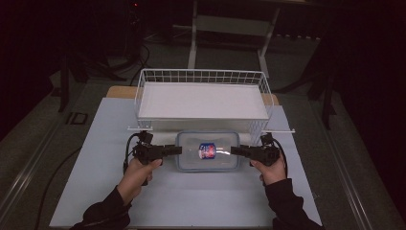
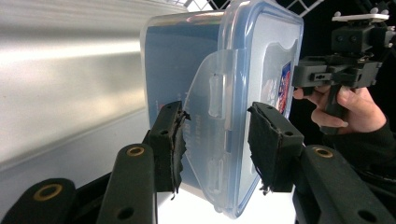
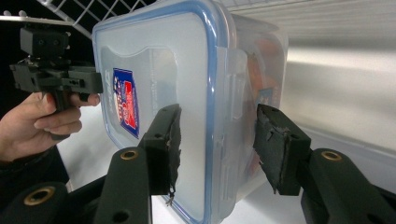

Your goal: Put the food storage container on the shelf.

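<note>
A clear plastic container [image 1: 207,163] with a blue-rimmed lid and a red-and-blue label [image 1: 207,151] lies on the table just in front of the wire basket. My left gripper [image 1: 179,149] is at its left end, and my right gripper [image 1: 232,150] is at its right end. In the left gripper view the left gripper [image 2: 215,109] straddles the lid edge and latch flap of the container [image 2: 187,56], pads against it. In the right gripper view the right gripper [image 3: 218,112] clamps the container [image 3: 159,56] across the lid and body at the other end.
A white wire basket [image 1: 201,76] with a flat white floor stands right behind the container. The pale table mat [image 1: 110,143] spreads out to the left, right and front. Dark floor and table legs lie beyond the basket.
</note>
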The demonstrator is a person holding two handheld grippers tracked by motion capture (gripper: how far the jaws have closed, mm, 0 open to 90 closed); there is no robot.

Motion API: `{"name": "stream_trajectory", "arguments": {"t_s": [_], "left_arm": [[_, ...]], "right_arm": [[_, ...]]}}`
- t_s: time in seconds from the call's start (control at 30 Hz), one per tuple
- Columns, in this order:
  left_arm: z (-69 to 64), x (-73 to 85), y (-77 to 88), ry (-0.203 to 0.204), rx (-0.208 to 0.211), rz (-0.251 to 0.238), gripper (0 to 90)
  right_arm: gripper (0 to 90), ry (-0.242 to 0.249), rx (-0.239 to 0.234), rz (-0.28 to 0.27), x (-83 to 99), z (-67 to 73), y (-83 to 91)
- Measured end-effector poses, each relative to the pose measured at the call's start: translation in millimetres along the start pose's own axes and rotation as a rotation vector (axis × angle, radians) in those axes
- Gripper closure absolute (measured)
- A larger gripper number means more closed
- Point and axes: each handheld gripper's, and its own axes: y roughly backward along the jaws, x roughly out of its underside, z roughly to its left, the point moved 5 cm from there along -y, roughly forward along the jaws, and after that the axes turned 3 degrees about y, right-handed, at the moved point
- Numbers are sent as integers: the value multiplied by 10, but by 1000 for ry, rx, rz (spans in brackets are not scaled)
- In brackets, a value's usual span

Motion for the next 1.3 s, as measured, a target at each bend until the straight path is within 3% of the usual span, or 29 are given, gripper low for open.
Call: {"name": "stream_trajectory", "arguments": {"t_s": [0.1,0.33,0.6,0.73,0.77,0.83,1.07,1.27,1.3], "left_arm": [[52,-34,-36,-19,-6,-15,550],[189,-93,-104,3,-47,-51,533],[244,-88,-195,-8,-80,-81,514],[243,-93,-212,-11,-81,-96,517],[246,-88,-228,-4,-83,-94,517],[266,-78,-251,0,-82,-114,504],[279,-99,-283,-12,-105,-155,464],[307,-151,-298,-61,-181,-202,455],[305,-157,-311,-51,-187,-215,452]], "right_arm": [[516,-3,1,-9,-12,-39,-14],[514,-17,17,-22,-48,-150,-177],[507,-8,40,-34,-60,-249,-251],[500,-43,23,-36,-47,-285,-261],[551,-1,71,-41,-51,-293,-268],[546,50,126,-48,-82,-255,-272],[504,113,190,-73,-115,-239,-291],[466,159,256,-103,-147,-246,-331],[467,160,265,-114,-152,-249,-337]]}}
